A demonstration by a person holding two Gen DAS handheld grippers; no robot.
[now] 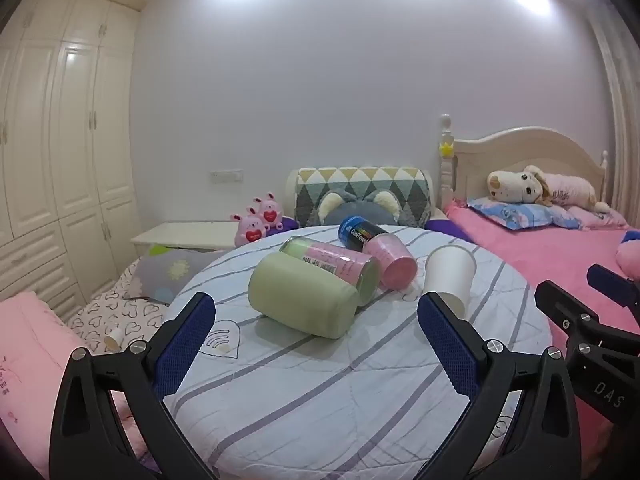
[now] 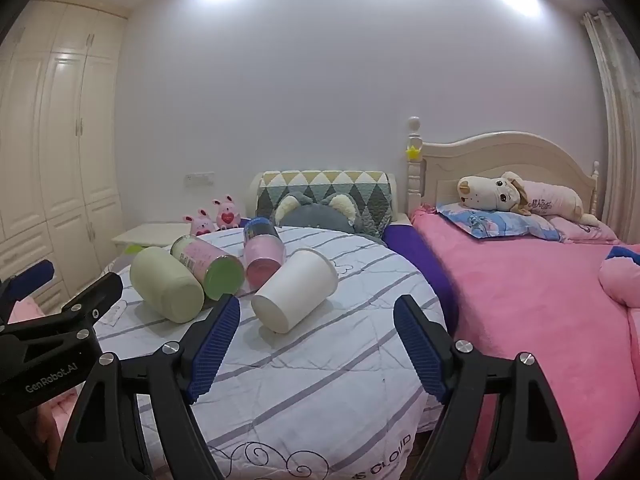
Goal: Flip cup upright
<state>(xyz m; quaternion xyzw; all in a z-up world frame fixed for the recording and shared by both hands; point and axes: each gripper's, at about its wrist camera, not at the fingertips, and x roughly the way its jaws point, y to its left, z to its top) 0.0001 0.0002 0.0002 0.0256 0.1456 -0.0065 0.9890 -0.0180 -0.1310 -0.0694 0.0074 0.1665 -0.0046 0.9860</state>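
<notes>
A white paper cup (image 2: 294,290) lies on its side on the round table (image 2: 320,380) covered with a striped cloth, its base toward me and its mouth facing away. It also shows in the left wrist view (image 1: 450,276). My right gripper (image 2: 316,320) is open and empty, just short of the cup, which sits slightly left of the gap between its fingers. My left gripper (image 1: 316,316) is open and empty in front of a green cylinder (image 1: 302,294); its right finger hides the cup's near end.
Beside the cup lie a green cylinder (image 2: 166,284), a pink-labelled can with a green end (image 2: 208,266) and a pink and blue can (image 2: 262,252). A pink bed (image 2: 540,300) stands right of the table. Wardrobes (image 1: 60,140) line the left wall.
</notes>
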